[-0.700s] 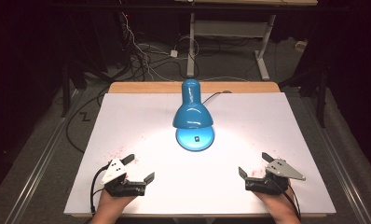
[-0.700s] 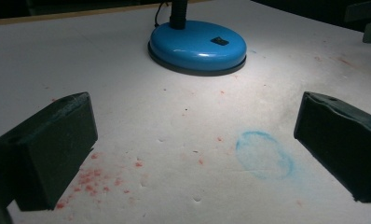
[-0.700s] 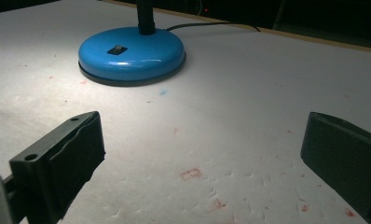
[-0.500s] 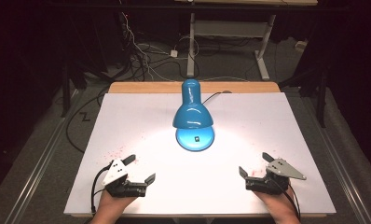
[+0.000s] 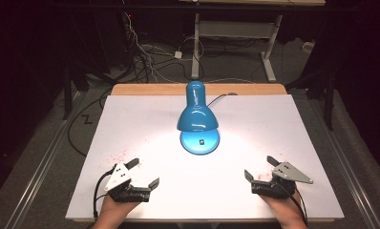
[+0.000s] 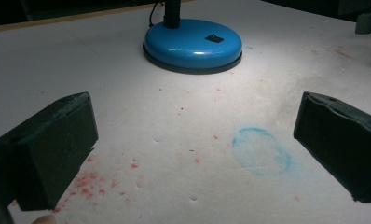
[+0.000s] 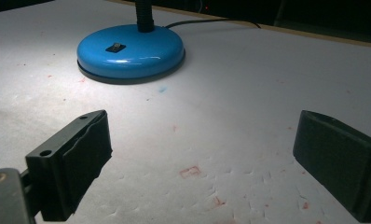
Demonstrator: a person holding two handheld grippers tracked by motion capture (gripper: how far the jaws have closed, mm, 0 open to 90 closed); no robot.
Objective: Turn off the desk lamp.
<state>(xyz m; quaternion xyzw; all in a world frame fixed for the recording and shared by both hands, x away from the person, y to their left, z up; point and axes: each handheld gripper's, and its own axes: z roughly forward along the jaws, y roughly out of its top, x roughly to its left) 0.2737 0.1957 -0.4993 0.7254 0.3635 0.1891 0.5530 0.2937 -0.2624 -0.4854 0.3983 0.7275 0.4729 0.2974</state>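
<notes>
A blue desk lamp [image 5: 196, 114] stands lit at the middle of the white table [image 5: 140, 119]. Its round base [image 6: 193, 45] [image 7: 130, 51] carries a small black switch. My left gripper [image 5: 143, 173] rests near the front left edge, jaws wide apart with nothing between them [image 6: 193, 154]. My right gripper [image 5: 260, 168] sits near the front right edge, also open and empty [image 7: 202, 163]. Both point toward the lamp and are well short of it.
Red specks and a faint blue ring stain [image 6: 262, 151] mark the table surface. The lamp's black cord [image 5: 222, 98] runs off the far edge. Beyond the table lie floor cables [image 5: 145, 52] and a metal frame's legs [image 5: 269, 57].
</notes>
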